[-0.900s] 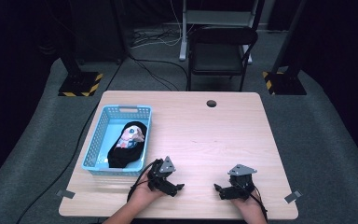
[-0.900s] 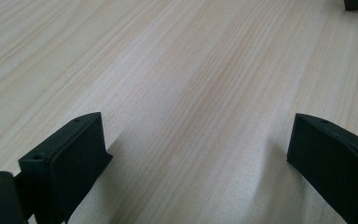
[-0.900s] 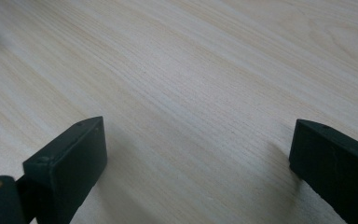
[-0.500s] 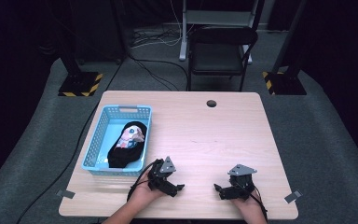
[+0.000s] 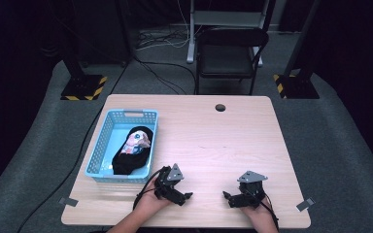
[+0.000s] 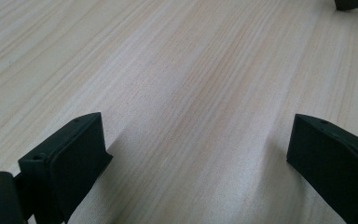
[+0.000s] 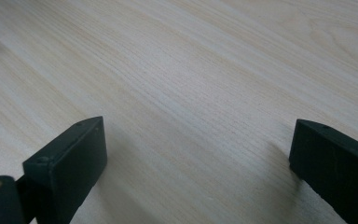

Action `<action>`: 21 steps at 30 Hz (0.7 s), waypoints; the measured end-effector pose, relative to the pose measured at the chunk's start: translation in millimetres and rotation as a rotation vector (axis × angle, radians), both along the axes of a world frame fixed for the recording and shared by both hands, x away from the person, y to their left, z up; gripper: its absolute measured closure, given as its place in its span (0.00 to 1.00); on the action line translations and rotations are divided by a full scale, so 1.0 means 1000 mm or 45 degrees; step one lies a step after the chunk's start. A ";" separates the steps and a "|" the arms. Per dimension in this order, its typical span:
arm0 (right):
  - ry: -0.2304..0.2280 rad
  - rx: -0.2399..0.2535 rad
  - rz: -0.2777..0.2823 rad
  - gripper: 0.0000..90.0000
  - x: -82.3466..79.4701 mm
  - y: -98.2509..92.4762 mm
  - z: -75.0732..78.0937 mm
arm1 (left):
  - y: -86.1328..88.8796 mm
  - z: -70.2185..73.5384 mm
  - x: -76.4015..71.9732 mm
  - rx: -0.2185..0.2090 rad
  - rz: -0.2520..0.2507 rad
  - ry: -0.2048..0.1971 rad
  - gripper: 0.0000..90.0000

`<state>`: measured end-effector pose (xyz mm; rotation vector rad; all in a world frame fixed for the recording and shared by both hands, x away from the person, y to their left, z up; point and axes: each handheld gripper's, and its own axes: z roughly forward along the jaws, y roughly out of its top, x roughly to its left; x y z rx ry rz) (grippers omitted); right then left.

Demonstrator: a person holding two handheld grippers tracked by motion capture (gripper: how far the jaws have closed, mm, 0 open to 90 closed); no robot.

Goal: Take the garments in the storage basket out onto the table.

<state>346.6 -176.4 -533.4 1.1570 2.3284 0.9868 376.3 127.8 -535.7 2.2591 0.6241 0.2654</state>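
Note:
On the light wooden table (image 5: 213,141) a blue plastic basket (image 5: 102,150) sits at the left, holding a black cloth item (image 5: 132,154) with a pale printed patch. My left gripper (image 5: 187,198) rests low near the front edge, right of the basket, jaws pointing right. My right gripper (image 5: 227,196) rests farther right, jaws pointing left toward it. In the left gripper view my gripper (image 6: 196,154) stands open over bare wood. In the right gripper view my gripper (image 7: 198,154) is open too, with nothing between the jaws.
A round cable hole (image 5: 220,107) lies near the table's far edge. A black chair (image 5: 230,53) stands behind the table. Yellow-and-black striped stand bases (image 5: 83,87) sit on the grey floor at both far corners. Tape tabs (image 5: 305,204) mark the front corners.

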 end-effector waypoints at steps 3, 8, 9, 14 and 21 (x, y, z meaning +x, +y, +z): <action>0.000 0.001 -0.001 0.04 0.000 0.000 0.000 | 0.000 0.001 0.000 0.002 -0.004 0.001 0.05; 0.001 0.001 -0.001 0.04 0.000 0.000 0.000 | 0.001 0.002 0.000 0.008 -0.006 0.011 0.08; 0.001 0.002 -0.002 0.04 0.000 0.000 0.000 | 0.000 0.002 0.000 0.009 -0.004 0.015 0.08; 0.001 0.000 -0.001 0.04 0.000 0.000 0.000 | 0.000 0.004 0.000 0.026 -0.008 0.026 0.08; 0.001 0.002 -0.001 0.04 0.000 0.000 0.000 | -0.002 0.009 -0.003 0.035 -0.023 0.014 0.08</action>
